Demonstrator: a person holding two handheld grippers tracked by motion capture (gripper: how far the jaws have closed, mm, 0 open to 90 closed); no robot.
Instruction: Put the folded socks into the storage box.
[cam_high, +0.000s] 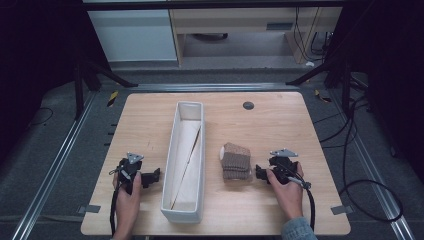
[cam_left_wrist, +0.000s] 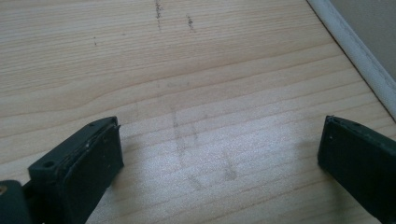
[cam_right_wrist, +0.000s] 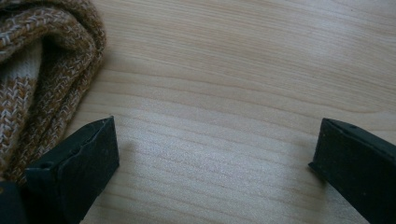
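A folded brown knitted cloth (cam_high: 235, 161) lies on the wooden table (cam_high: 280, 125), right of a long white bin (cam_high: 186, 160). My right gripper (cam_high: 260, 172) rests on the table just right of the cloth, jaws wide open over bare wood. In the right gripper view the cloth (cam_right_wrist: 42, 70) fills the upper left, close beside the left jaw, and the right gripper (cam_right_wrist: 215, 154) holds nothing. My left gripper (cam_high: 154, 176) lies left of the bin, open and empty. The left gripper view has the left gripper (cam_left_wrist: 219, 154) over bare wood, the bin's rim (cam_left_wrist: 359, 56) at upper right.
The white bin runs lengthwise down the table's middle and holds a pale sheet. A small dark round grommet (cam_high: 248, 105) sits near the table's far edge. Black cables (cam_high: 350, 165) trail off the right side. Metal rails flank the table on the floor.
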